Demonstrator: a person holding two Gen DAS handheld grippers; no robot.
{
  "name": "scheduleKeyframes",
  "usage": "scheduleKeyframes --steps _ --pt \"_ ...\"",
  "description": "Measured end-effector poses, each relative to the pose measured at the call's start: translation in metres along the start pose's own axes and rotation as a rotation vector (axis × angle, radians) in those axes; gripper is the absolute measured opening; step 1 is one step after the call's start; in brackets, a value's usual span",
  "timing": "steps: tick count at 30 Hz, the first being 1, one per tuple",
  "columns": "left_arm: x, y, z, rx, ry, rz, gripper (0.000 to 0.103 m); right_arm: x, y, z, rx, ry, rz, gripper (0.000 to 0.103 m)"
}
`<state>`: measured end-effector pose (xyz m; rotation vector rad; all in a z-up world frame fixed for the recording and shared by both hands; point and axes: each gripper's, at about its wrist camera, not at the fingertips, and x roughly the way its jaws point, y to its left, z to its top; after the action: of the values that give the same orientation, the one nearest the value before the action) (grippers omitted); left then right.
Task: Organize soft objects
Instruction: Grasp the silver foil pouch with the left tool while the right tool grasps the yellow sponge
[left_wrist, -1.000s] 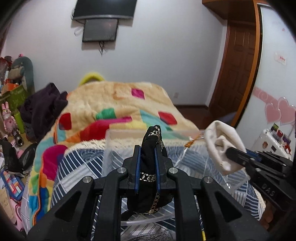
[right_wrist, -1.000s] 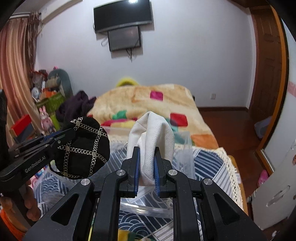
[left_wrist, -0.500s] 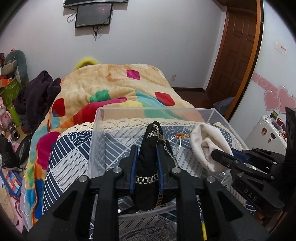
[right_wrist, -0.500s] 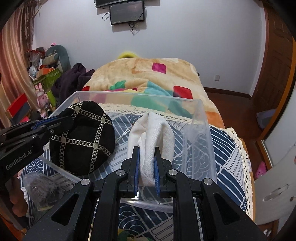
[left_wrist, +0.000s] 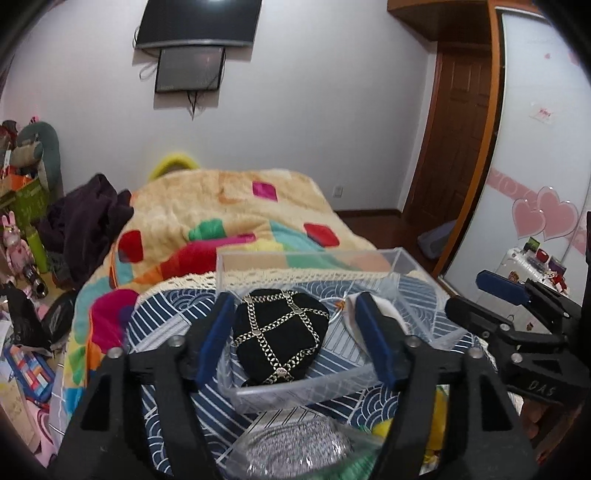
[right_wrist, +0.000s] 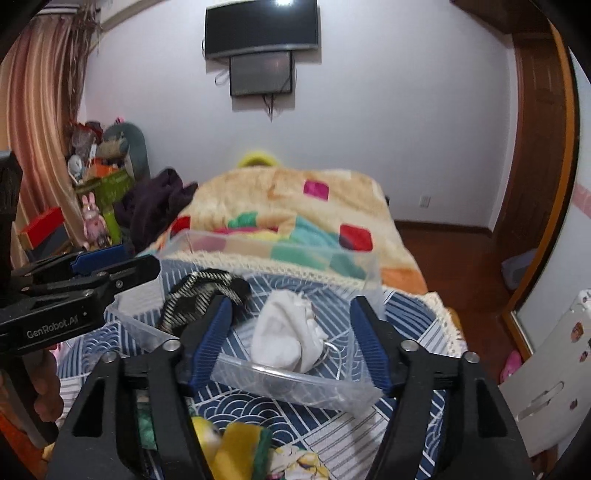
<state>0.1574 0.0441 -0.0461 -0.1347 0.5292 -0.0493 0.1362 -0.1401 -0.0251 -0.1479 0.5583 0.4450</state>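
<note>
A black pouch with a gold chain pattern lies in the clear plastic bin on the bed. My left gripper is open just above and before it, holding nothing. A white cloth bundle lies in the same bin, to the right of the black pouch. My right gripper is open around the space over the white cloth, empty. Each gripper shows at the edge of the other's view.
The bin sits on a blue patterned cloth over a colourful blanket. A grey knitted item in a bag and yellow and green soft items lie at the near edge. Clutter stands on the left; a door is on the right.
Both grippers opened. The black pouch and the white cloth dropped into the bin, and both grippers have drawn back and tilted up.
</note>
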Motion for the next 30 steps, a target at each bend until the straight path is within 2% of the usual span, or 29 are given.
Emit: scheduleKeyframes --steps 3,8,21,25,27,29,30 --pt "-0.015 0.001 -0.005 -0.007 -0.023 -0.005 0.08 -0.011 0.001 -0.001 0.008 -0.036 0.007 0.068" --pt "-0.028 0.006 -0.024 -0.033 -0.015 -0.008 0.09 -0.019 0.005 -0.01 0.015 -0.05 0.011 0.071" --pt "-0.013 0.008 -0.083 -0.092 0.139 -0.041 0.093 -0.003 0.012 -0.06 0.033 0.078 0.045 0.07" --pt "-0.008 0.01 -0.093 -0.108 0.16 -0.037 0.094 0.001 0.01 -0.074 0.034 0.122 0.058 0.07" --pt "-0.005 0.008 -0.095 -0.108 0.168 -0.034 0.095 0.003 0.008 -0.081 0.043 0.141 0.061 0.065" --pt "-0.001 0.007 -0.097 -0.108 0.18 -0.043 0.095 0.005 0.006 -0.085 0.052 0.165 0.072 0.053" --pt "0.0 0.005 -0.097 -0.107 0.185 -0.043 0.095 0.007 0.005 -0.087 0.056 0.175 0.077 0.051"
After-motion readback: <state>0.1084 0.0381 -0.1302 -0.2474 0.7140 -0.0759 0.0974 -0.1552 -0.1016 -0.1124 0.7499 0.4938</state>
